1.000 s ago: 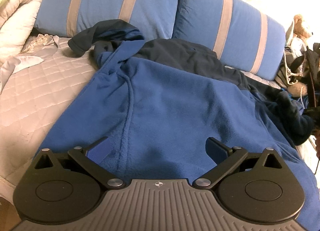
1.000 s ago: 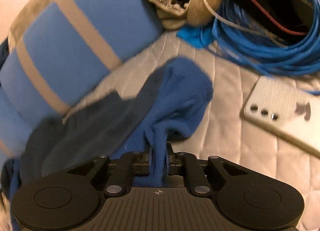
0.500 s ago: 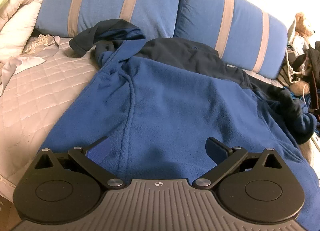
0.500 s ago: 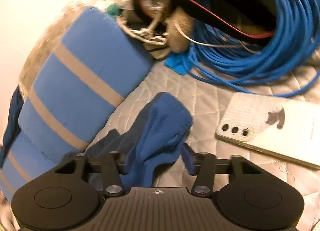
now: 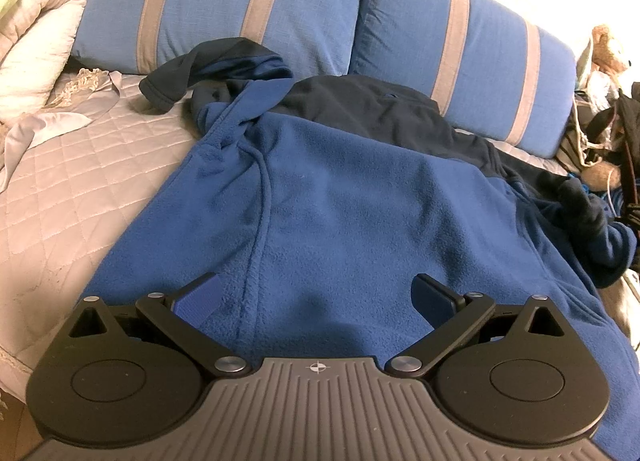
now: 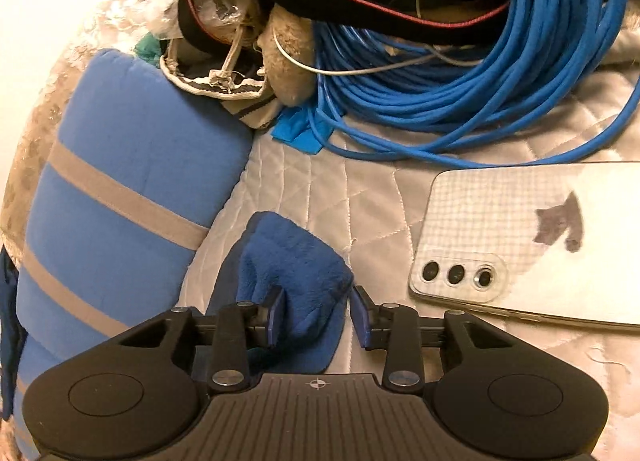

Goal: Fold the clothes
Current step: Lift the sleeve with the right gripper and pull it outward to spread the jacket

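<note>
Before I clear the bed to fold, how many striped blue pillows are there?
2: one pillow at the bed's head on the left, the other pillow beside it on the right. More may be hidden.

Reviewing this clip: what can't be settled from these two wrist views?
- Blue and navy fleece jacket: near hem hidden behind the left hand-held gripper, left wrist view.
- Blue fleece cuff: its sleeve runs under the closing right hand-held gripper, right wrist view; right pad's contact unclear.
- White smartphone: cut off by the right edge.
- Coiled blue cable: ends buried under dark clutter.
</note>
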A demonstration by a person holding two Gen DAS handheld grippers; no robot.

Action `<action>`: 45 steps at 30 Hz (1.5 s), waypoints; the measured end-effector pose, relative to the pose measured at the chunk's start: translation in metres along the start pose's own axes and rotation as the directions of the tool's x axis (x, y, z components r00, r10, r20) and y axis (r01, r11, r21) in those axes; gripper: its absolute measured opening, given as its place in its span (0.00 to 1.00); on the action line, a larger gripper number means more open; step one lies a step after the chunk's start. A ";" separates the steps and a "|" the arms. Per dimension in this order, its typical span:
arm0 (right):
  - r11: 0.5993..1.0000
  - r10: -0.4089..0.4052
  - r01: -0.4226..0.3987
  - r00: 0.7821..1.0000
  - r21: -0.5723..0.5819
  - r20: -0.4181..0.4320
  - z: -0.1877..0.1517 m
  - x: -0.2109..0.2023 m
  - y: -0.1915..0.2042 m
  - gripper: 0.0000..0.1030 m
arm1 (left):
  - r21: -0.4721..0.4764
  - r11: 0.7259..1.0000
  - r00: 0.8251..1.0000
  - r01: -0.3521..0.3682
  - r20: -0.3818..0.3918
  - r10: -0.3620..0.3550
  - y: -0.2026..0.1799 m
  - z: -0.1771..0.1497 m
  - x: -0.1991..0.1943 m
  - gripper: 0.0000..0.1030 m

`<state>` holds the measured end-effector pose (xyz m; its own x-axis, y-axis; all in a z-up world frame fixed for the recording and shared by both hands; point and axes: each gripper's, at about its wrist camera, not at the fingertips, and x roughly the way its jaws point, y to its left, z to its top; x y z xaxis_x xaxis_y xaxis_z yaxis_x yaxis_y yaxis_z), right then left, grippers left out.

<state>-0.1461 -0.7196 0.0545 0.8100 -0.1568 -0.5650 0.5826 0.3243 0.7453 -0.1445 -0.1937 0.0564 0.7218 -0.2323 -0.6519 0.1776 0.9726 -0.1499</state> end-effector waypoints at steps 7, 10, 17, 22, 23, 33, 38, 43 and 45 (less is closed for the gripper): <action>0.996 -0.071 0.069 0.997 -0.062 -0.043 0.000 0.012 0.010 0.22 | -0.001 1.000 1.000 0.001 0.001 -0.001 0.000 0.000 0.000 1.00; 0.977 -0.137 0.125 0.989 -0.173 -0.060 0.001 0.013 0.020 0.16 | 0.000 1.000 1.000 0.001 0.001 -0.001 0.000 0.000 0.000 1.00; 0.706 -0.272 0.298 0.952 -0.642 0.142 -0.010 0.010 0.078 0.13 | 0.004 1.000 1.000 -0.005 0.002 0.005 -0.001 -0.001 0.000 1.00; 0.417 -0.226 0.483 0.876 -0.770 0.427 0.007 -0.007 0.119 0.12 | 0.004 1.000 1.000 -0.011 0.001 0.011 -0.001 0.000 0.000 1.00; 0.382 -0.206 0.523 0.852 -0.762 0.481 0.016 -0.015 0.127 0.12 | 0.005 1.000 1.000 -0.013 0.001 0.013 -0.002 0.000 0.000 1.00; 0.454 -0.006 0.709 0.608 -0.540 0.794 0.113 -0.159 0.145 0.12 | 0.018 0.999 0.999 -0.033 0.006 0.033 -0.005 0.000 0.001 1.00; 0.434 -0.254 0.747 0.637 -0.503 0.728 0.117 -0.137 0.058 0.12 | 0.024 0.999 0.999 -0.036 0.006 0.035 -0.006 0.001 0.002 1.00; 0.484 -0.406 0.739 0.664 -0.468 0.628 0.095 -0.117 -0.010 0.13 | 0.023 0.999 0.999 -0.036 0.007 0.036 -0.006 0.000 0.002 1.00; 0.512 -0.423 0.729 0.674 -0.454 0.606 0.088 -0.118 -0.022 0.15 | 0.022 0.999 0.999 -0.036 0.008 0.036 -0.006 0.000 0.002 1.00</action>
<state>-0.2488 -0.7901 0.1354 0.3398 -0.8080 -0.4813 0.8591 0.4749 -0.1908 -0.1443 -0.2002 0.0566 0.7328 -0.1977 -0.6512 0.1664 0.9799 -0.1102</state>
